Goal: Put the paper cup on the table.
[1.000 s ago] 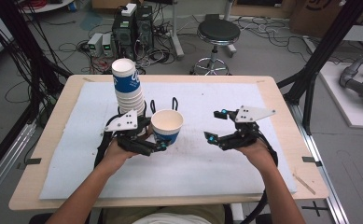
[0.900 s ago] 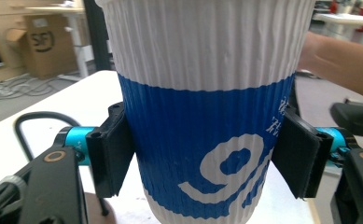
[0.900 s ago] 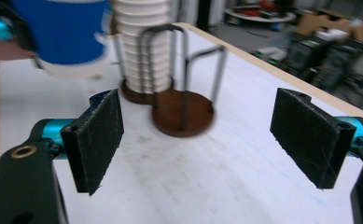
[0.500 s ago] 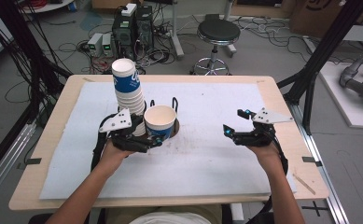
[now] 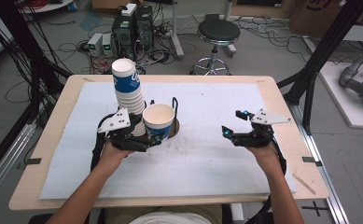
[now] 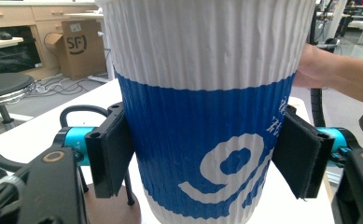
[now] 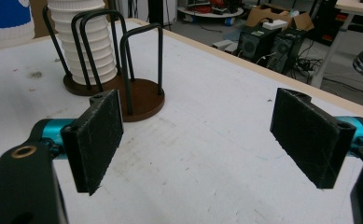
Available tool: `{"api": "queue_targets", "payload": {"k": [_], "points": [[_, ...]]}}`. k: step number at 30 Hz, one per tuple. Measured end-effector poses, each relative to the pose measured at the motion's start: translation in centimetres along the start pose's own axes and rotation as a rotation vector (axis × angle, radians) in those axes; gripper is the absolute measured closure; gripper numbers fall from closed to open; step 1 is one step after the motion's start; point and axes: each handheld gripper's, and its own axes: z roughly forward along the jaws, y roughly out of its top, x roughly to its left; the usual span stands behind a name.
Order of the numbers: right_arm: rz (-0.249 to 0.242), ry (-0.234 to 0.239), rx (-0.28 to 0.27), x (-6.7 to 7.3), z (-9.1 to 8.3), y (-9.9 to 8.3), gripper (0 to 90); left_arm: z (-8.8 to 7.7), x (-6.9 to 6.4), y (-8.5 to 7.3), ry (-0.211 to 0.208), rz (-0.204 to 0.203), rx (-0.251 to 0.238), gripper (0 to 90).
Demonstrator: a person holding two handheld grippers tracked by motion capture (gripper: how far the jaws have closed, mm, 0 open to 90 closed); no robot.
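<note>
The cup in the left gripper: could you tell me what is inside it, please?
The cup shows a bare pale inner wall in the high view, with nothing in sight. Its bottom is hidden by the near wall, where the left gripper clamps it.

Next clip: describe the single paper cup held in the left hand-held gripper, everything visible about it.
The paper cup is ribbed, white around the top and blue below with white print, and looks empty with a pale inside. It stands upright, mouth up, clamped by the left hand-held gripper, whose black pads press its blue band on both sides. It sits right beside the stack of cups, over the wire holder's brown base.
</note>
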Motion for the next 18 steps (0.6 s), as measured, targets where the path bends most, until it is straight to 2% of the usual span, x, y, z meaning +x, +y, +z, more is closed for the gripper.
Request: {"api": "queue_targets", "payload": {"k": [10, 14, 18], "points": [[-0.001, 0.001, 0.019, 0.2, 0.1, -0.1, 17.5, -1.3, -0.1, 0.8, 0.003, -0.014, -0.052, 27.7], [-0.003, -0.001, 0.018, 0.2, 0.0, -0.2, 17.5, -3.1, -0.4, 1.3, 0.013, -0.011, -0.088, 27.5], [-0.008, 0.001, 0.014, 0.2, -0.2, -0.2, 17.5, -5.6, -0.3, 1.8, 0.055, -0.014, -0.128, 27.5]]}}
